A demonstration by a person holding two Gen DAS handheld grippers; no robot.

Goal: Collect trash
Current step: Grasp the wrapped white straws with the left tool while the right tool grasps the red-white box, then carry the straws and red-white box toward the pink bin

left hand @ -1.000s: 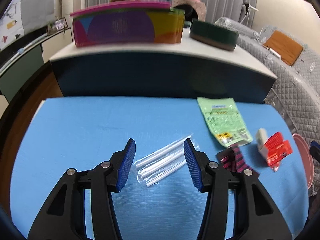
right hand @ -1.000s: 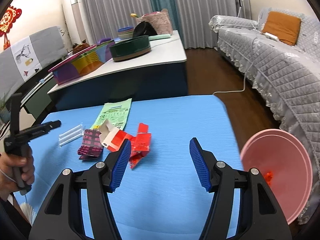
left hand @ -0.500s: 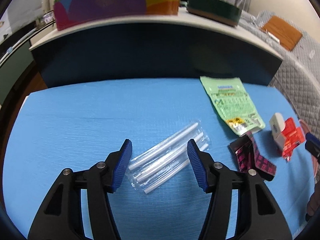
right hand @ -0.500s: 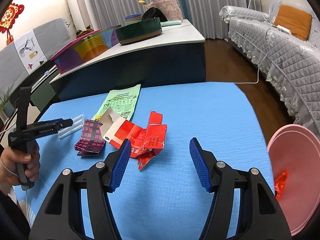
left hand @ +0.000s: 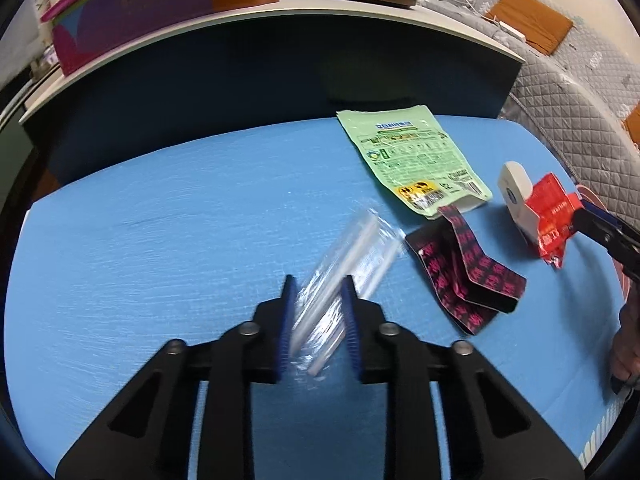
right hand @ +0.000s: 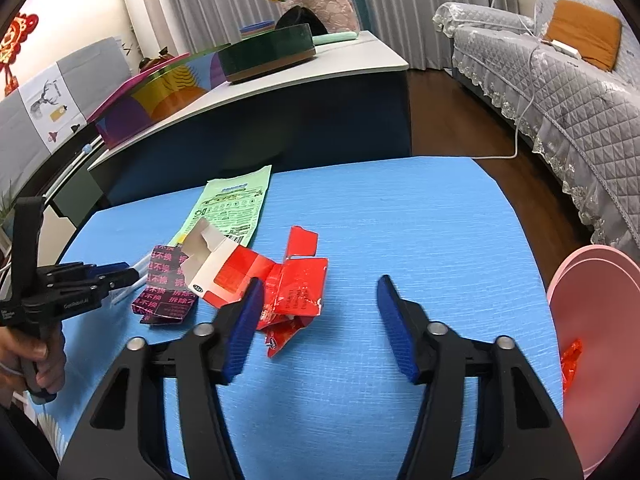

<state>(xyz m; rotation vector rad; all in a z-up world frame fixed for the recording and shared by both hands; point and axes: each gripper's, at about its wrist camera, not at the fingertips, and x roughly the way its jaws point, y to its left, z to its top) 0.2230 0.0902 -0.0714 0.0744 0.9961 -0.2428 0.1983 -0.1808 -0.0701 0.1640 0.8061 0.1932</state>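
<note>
Left wrist view: left gripper (left hand: 318, 316) jaws closing, blue pads either side of clear straw packet (left hand: 352, 260) on blue table (left hand: 160, 220). Green pouch (left hand: 416, 164) beyond; black-pink wrapper (left hand: 468, 272) just right of packet; red-white carton (left hand: 540, 212) further right

Right wrist view: right gripper (right hand: 320, 320) jaws closing, nothing pinched; torn red wrapper (right hand: 296, 292) between fingers, touching left pad. Pink bin (right hand: 592, 320) at table's right edge, red scrap (right hand: 570, 360) inside
</note>
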